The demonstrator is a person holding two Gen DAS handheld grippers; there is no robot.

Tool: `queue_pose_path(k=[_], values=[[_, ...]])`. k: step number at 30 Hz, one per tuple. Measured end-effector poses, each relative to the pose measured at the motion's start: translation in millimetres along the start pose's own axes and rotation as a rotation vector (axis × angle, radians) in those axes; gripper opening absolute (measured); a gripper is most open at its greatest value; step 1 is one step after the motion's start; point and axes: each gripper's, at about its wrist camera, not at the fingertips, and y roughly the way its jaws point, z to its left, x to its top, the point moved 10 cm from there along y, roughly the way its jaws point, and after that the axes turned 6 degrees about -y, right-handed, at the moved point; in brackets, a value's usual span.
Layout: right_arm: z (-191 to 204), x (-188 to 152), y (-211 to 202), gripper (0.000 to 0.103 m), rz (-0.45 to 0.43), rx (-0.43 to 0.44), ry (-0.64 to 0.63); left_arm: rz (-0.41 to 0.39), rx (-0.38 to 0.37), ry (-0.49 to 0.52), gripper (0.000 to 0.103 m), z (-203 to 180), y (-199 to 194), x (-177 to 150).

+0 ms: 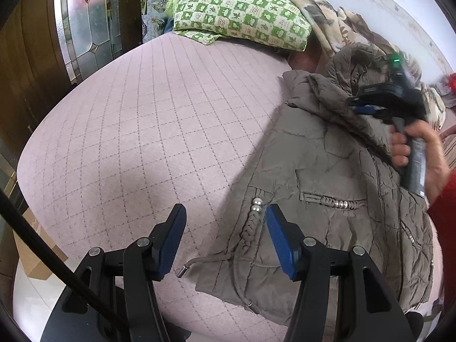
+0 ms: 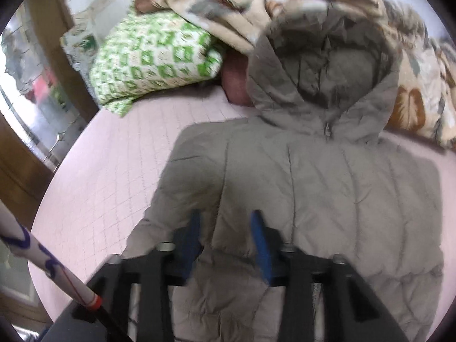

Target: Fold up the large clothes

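A grey-brown padded hooded jacket (image 1: 327, 188) lies on the pink quilted bed (image 1: 136, 131). My left gripper (image 1: 225, 236) is open and empty, its right finger over the jacket's lower hem by a braided drawstring (image 1: 250, 228). My right gripper shows in the left wrist view (image 1: 367, 105), held by a hand over the jacket's hood side. In the right wrist view the jacket (image 2: 327, 193) fills the middle, hood (image 2: 327, 65) at the top. My right gripper (image 2: 225, 242) is open above its sleeve and side, blurred by motion.
A green checked pillow (image 1: 239, 11) and a beige patterned blanket (image 1: 319, 8) lie at the head of the bed. A wooden door with stained glass (image 1: 85, 20) stands at the left. A cardboard box (image 1: 31, 250) sits on the floor by the bed edge.
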Motion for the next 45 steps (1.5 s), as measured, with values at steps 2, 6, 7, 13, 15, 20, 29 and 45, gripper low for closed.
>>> queue_pose_path(k=[2, 6, 7, 13, 15, 20, 29, 45], values=[[0.9, -1.9, 20.1, 0.03, 0.04, 0.032, 0.053, 0.003, 0.008, 0.003, 0.057, 1.2, 2.2, -0.1], [-9.7, -15.0, 67.0, 0.03, 0.124, 0.033, 0.131, 0.01, 0.011, 0.003, 0.057, 1.0, 2.9, 0.0], [-10.7, -14.7, 67.3, 0.03, 0.122, 0.034, 0.136, 0.002, 0.014, 0.006, 0.057, 0.9, 1.5, 0.9], [-20.2, -16.8, -1.6, 0.033, 0.042, 0.05, 0.149, -0.021, -0.001, 0.022, 0.057, -2.9, -15.5, -3.6], [-31.6, -31.4, -31.0, 0.039, 0.025, 0.036, 0.139, -0.027, 0.001, 0.029, 0.058, -3.3, -20.9, -6.1], [-75.2, -79.3, -86.2, 0.043, 0.026, -0.013, 0.182, -0.043, 0.03, 0.069, 0.058, -8.5, -35.5, -14.9], [-126.1, -85.3, -156.4, 0.06, -0.031, -0.062, 0.258, -0.05, -0.027, 0.099, 0.063, -53.6, -28.5, 7.4], [-114.2, 82.8, -111.7, 0.079, -0.157, -0.023, 0.395, -0.064, -0.054, 0.162, 0.063, -109.6, 88.0, 79.5]])
